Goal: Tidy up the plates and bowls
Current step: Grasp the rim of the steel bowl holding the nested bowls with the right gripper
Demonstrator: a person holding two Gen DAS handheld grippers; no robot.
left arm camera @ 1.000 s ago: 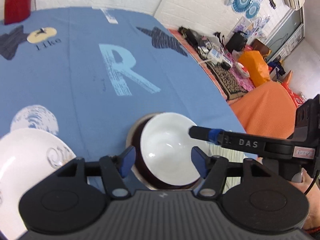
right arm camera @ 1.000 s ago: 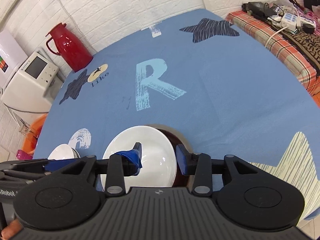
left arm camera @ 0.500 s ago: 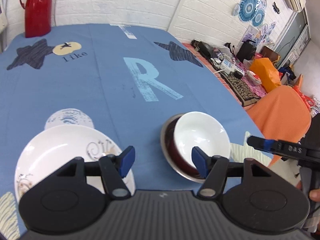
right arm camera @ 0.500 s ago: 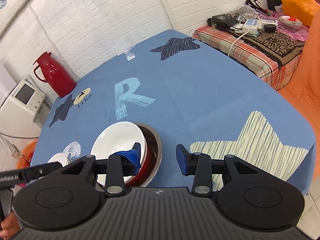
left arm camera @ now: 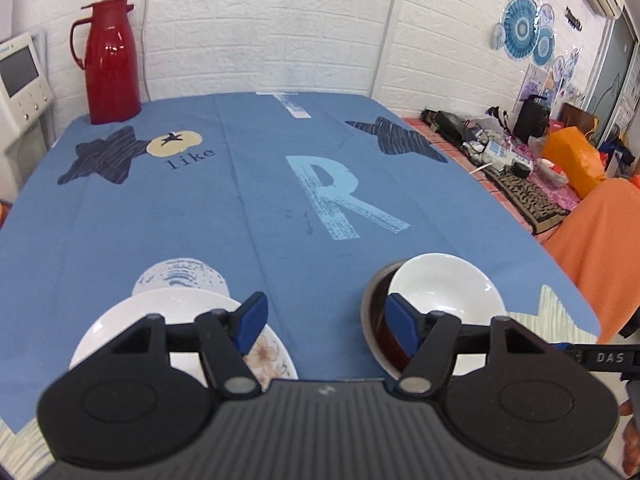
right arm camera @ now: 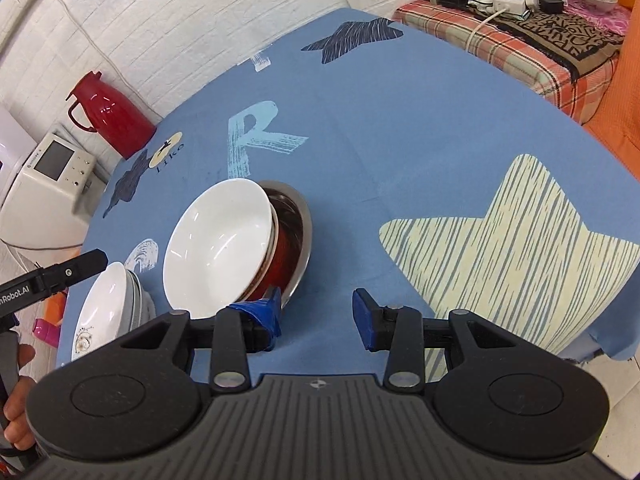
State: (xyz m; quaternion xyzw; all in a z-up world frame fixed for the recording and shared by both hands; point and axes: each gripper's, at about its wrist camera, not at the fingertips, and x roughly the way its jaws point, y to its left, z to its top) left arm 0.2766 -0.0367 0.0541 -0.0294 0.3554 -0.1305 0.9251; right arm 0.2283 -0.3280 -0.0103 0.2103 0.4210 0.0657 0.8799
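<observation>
A white bowl (left arm camera: 444, 290) (right arm camera: 218, 246) rests nested and tilted in a red bowl (right arm camera: 280, 260), which sits in a steel bowl (right arm camera: 298, 224) near the table's front edge. To its left lies a stack of white plates (left arm camera: 176, 320) (right arm camera: 106, 310) with a flower print. My left gripper (left arm camera: 324, 320) is open, held back above the front edge, between the plates and the bowls, holding nothing. My right gripper (right arm camera: 316, 314) is open too, just right of the bowl stack and clear of it.
A blue tablecloth (left arm camera: 280, 184) with stars and an "R" covers the table. A red thermos jug (left arm camera: 110, 62) stands at the far left corner. A white appliance (right arm camera: 52, 176) is beside the table. A cluttered bench (right arm camera: 520, 28) and orange cover lie to the right.
Both grippers have pulled back and up from the bowl stack. The right gripper has opened wider and left the white bowl resting in the stack. The left view now takes in the whole table.
</observation>
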